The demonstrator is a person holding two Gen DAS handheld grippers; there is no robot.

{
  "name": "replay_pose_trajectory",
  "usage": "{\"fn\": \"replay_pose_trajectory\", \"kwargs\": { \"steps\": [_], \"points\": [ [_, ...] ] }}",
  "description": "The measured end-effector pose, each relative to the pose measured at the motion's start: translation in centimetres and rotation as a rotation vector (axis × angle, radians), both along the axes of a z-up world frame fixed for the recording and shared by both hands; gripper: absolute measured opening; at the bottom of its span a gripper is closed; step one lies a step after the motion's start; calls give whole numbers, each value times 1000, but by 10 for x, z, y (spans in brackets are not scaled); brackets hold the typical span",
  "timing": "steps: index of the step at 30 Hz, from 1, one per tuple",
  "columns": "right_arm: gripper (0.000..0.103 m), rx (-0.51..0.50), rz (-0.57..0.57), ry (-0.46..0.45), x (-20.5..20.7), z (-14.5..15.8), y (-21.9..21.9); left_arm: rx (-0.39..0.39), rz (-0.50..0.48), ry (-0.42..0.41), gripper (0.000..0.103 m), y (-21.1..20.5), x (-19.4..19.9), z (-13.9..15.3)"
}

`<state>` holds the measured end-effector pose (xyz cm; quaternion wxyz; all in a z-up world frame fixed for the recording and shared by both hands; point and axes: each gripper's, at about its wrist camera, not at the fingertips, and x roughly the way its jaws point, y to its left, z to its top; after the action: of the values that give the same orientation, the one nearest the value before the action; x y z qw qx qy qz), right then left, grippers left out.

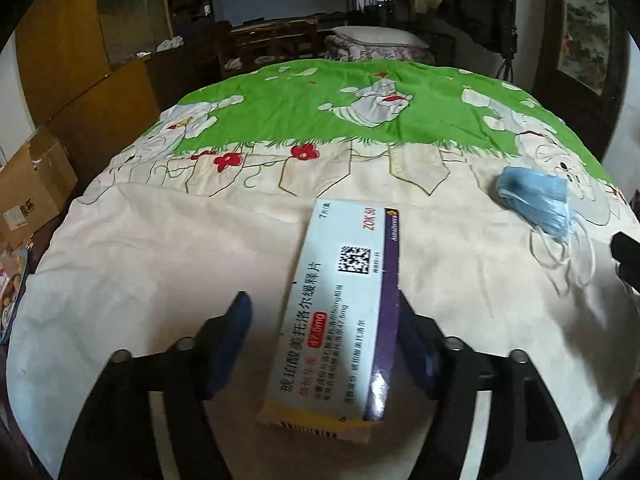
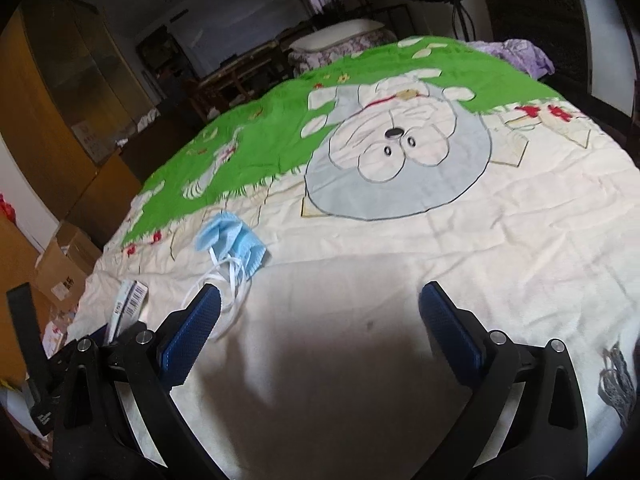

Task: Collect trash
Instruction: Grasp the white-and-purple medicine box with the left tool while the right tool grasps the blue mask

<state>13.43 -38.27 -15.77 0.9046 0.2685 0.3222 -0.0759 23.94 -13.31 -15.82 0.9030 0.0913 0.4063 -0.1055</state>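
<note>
A white and purple medicine box [image 1: 340,304] lies on the bed sheet [image 1: 160,248] between the fingers of my left gripper [image 1: 322,308]. The jaws are open; the right finger touches the box's purple edge, the left finger stands apart from it. A crumpled blue face mask [image 1: 536,204] with white ear loops lies to the right. In the right wrist view the mask [image 2: 234,242] lies just ahead and left of my open, empty right gripper [image 2: 320,300]. The box's end [image 2: 130,300] shows at the left, behind the left gripper.
The bed carries a cream and green cartoon sheet [image 2: 440,260]. Cardboard boxes [image 1: 32,188] and a wooden wardrobe [image 1: 80,40] stand off the bed's left side. A pillow and quilt [image 1: 376,44] lie at the far end. Dark furniture stands beyond.
</note>
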Motion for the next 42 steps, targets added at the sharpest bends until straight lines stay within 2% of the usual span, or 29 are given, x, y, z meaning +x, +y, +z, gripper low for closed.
{"fn": "replay_pose_trajectory", "kwargs": {
  "steps": [3, 6, 11, 15, 16, 17, 21, 23, 27, 32, 38, 41, 42],
  "points": [
    [97, -1, 14, -7, 5, 5, 3, -47, 33, 40, 90, 11, 7, -1],
    [97, 2, 38, -22, 19, 14, 8, -123, 30, 79, 96, 21, 12, -2],
    [97, -13, 111, -39, 55, 25, 28, -117, 26, 76, 97, 19, 10, -2],
    [95, -46, 125, -8, 85, 18, 42, -134, 28, 76, 97, 21, 11, -2],
    [93, -56, 124, 2, 91, 15, 44, -139, 29, 75, 97, 21, 12, -2],
    [87, -69, 125, 17, 96, 11, 47, -144, 30, 75, 97, 21, 12, -2],
    [56, -68, 138, 54, 101, 4, 49, -136, 33, 72, 97, 20, 13, -3],
    [50, -61, 138, 55, 100, 2, 49, -127, 35, 71, 97, 18, 14, -3],
    [43, -88, 149, 54, 93, 2, 56, -125, 35, 70, 97, 18, 14, -3],
    [42, -76, 150, 72, 91, -1, 55, -123, 33, 63, 97, 17, 14, -2],
    [42, -86, 153, 81, 93, -3, 56, -119, 20, 41, 84, 15, 11, 0],
    [42, -84, 153, 81, 93, -3, 57, -109, -3, 23, 70, 12, 6, 2],
    [42, -86, 153, 81, 92, -3, 57, -105, -16, 17, 62, 11, 4, 2]
  ]
}}
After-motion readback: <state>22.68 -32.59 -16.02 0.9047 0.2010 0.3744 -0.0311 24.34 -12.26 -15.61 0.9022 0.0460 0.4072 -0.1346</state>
